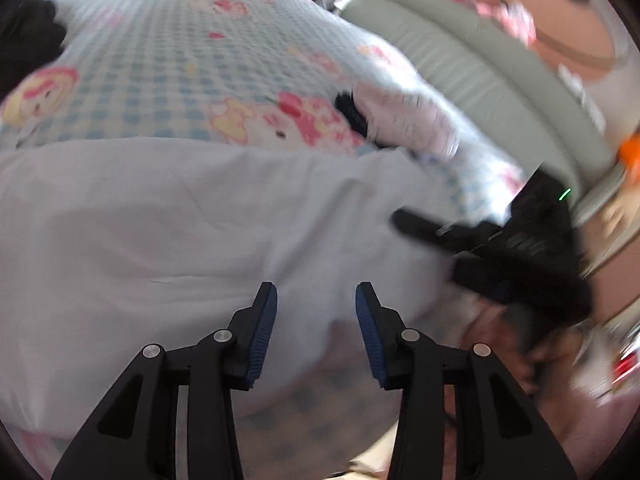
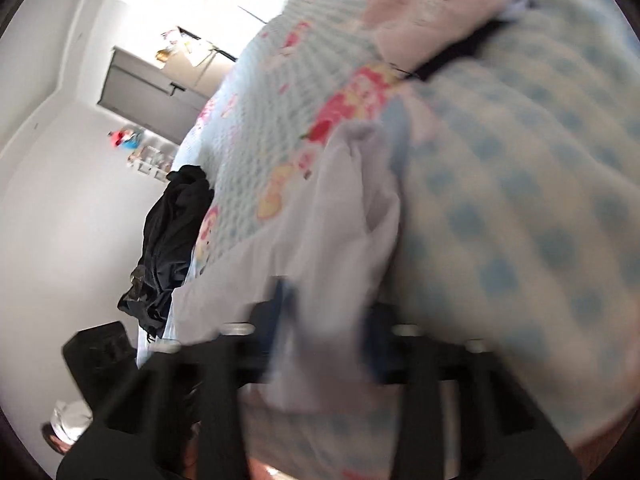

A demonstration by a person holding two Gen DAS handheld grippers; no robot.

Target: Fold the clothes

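A pale lavender garment [image 1: 180, 232] lies spread flat on the bed. My left gripper [image 1: 316, 300] hovers open just above its near middle, blue pads apart, with nothing between them. At the garment's right edge is my right gripper [image 1: 500, 248], black and blurred. In the right wrist view a bunched fold of the garment [image 2: 340, 208] runs up between the fingers of the right gripper [image 2: 328, 320]. Those fingers stand about as wide apart as the left ones. The view is motion-blurred.
The bed carries a blue-checked cartoon blanket [image 1: 160, 60]. A folded pink stack [image 1: 408, 120] with a black piece sits beyond the garment. A black jacket [image 2: 172, 240] hangs over the bed's far edge. A grey padded headboard [image 1: 460, 60] borders the right side.
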